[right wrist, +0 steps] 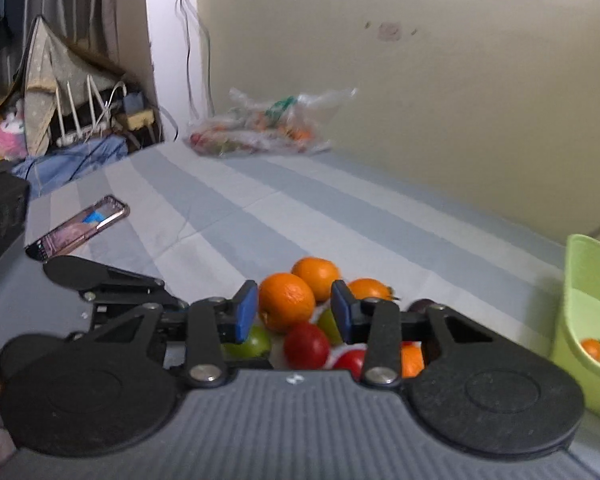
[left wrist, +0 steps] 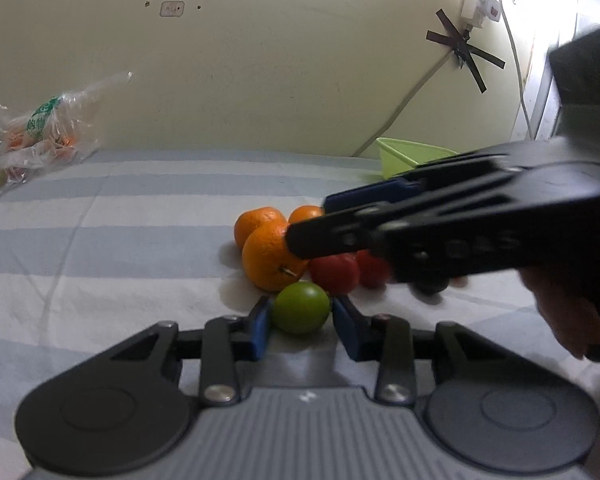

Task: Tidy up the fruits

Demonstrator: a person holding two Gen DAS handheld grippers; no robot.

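Left hand-held gripper: low over the striped table, jaws spread, with the green fruit sitting right between the blue pads. Pads are close on both sides of it, but I can't tell if they actually touch.

Right hand-held gripper: comes in from the right side of the left wrist view, reaching over the pile. Jaws are apart, and in its own camera the front orange sits between the blue pads. Nothing looks squeezed yet, so not gripping.

Fruit pile: all bunched together mid-table. Three oranges, the front one plus two more oranges behind it, two red fruits just right of the front orange, and the green one nearest the left camera. The right wrist view shows a second green fruit tucked in the pile too.

Green basket: at the right end of the table, apart from the pile, with a small orange fruit already inside.

Plastic bag: far left by the wall, crinkly, more produce inside, pretty blurry.

Phone: lying flat on the table's left side, seen in the right wrist view.

Wall: pale yellow, cables and a power strip taped up on the far right.
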